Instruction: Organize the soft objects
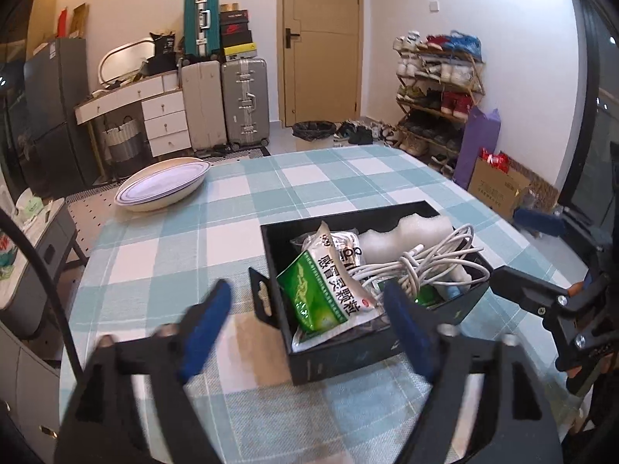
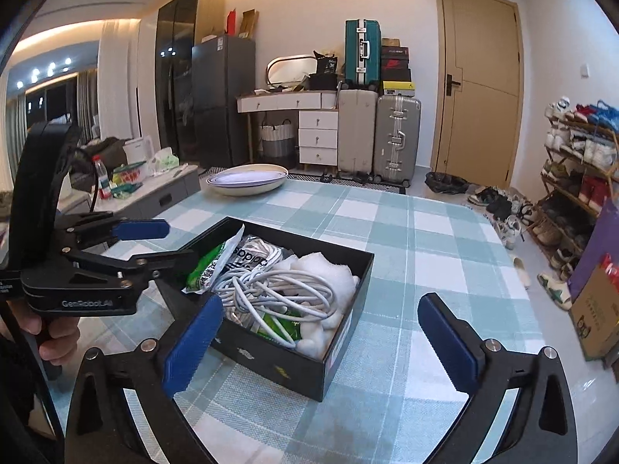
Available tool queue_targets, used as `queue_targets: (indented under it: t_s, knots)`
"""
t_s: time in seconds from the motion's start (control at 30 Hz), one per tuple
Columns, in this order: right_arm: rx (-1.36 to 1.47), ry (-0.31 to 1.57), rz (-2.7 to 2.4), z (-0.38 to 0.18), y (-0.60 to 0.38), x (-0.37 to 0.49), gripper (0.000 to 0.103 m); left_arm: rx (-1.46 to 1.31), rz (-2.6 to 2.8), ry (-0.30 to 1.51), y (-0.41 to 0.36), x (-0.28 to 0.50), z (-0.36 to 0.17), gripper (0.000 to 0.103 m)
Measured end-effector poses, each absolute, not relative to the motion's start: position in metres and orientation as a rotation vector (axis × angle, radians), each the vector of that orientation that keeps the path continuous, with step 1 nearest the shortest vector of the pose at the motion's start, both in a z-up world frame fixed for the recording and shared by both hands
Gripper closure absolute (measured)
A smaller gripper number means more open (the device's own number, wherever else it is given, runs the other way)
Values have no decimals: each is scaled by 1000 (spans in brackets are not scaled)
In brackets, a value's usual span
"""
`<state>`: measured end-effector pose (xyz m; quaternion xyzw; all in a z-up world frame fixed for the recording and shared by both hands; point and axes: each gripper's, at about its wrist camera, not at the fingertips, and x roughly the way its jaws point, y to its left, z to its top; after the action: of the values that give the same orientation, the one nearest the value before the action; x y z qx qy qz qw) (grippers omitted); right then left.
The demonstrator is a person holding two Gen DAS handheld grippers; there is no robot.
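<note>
A black box (image 1: 329,359) (image 2: 286,363) stands on the checked tablecloth. It holds a green and white packet (image 1: 329,294) (image 2: 203,270), a coiled white cable (image 1: 421,259) (image 2: 278,290), white foam (image 1: 410,236) (image 2: 329,270) and a clear printed bag (image 1: 344,247) (image 2: 251,255). My left gripper (image 1: 305,328) is open and empty, just in front of the box's near side; it also shows in the right wrist view (image 2: 154,243). My right gripper (image 2: 329,340) is open and empty, over the box's near right corner; it also shows in the left wrist view (image 1: 518,247).
A shallow white dish (image 1: 162,187) (image 2: 247,179) sits at the table's far left. Beyond the table stand suitcases (image 1: 224,104), a white dresser (image 1: 154,112), a door and a shoe rack (image 1: 437,92). A low grey cabinet (image 2: 154,193) stands left of the table.
</note>
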<state>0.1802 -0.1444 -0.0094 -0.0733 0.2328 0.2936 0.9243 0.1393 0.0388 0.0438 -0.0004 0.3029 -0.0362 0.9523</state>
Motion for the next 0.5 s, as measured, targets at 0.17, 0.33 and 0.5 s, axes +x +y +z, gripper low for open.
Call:
queue_targets:
  t_s: [0.17, 0.33, 0.5]
  knots:
    - [-128, 458, 622, -10, -147, 166, 1, -37, -24, 556, 49, 119, 46, 0]
    - [-115, 422, 661, -9, -146, 146, 1, -87, 2, 525, 56, 101, 41, 0]
    - [-95, 392, 690, -10, -148, 130, 1, -89, 6, 504, 52, 92, 35, 0]
